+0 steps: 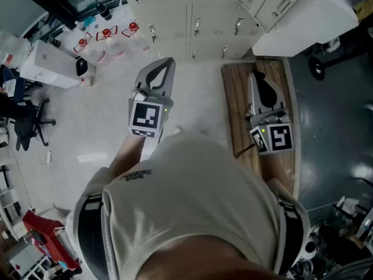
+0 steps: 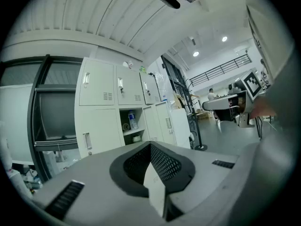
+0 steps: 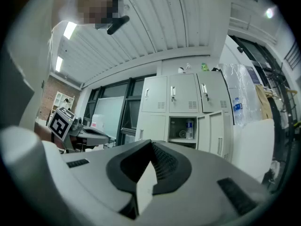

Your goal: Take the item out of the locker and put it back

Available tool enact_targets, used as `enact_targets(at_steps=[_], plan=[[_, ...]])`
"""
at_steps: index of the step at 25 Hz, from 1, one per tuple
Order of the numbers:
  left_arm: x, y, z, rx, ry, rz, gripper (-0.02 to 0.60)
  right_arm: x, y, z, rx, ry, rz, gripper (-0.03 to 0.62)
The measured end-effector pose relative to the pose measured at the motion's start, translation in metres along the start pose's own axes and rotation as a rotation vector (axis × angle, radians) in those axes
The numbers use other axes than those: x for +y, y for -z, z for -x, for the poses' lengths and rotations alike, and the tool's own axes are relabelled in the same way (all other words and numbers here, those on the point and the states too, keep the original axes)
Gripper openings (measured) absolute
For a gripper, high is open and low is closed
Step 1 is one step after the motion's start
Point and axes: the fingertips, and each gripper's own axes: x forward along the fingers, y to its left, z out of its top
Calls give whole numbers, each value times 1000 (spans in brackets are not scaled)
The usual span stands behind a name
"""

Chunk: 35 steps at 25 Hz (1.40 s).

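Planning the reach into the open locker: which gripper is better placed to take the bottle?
Probably left. The left gripper sits further forward, over the floor, with the open locker nearly straight ahead. The right gripper hangs back over the wooden bench. Both are shut, empty.

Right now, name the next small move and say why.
Probably carry the right tongs forward toward the open locker and open them. They and the left tongs are shut, empty and held level well short of it, and the bottle stands on its shelf.
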Motion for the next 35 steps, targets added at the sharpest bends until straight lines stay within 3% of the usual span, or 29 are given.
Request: enact_targets(at_steps=[13, 19, 35], plan=[[-7, 3, 3, 15, 4, 19, 14, -1, 6, 7, 11, 6, -26, 2], [-10, 12, 1, 34, -16, 27, 14, -12, 16, 10, 10, 23, -107, 3], [-54, 13, -29, 48, -22, 56, 14, -46, 33, 25, 12, -18, -103, 3]])
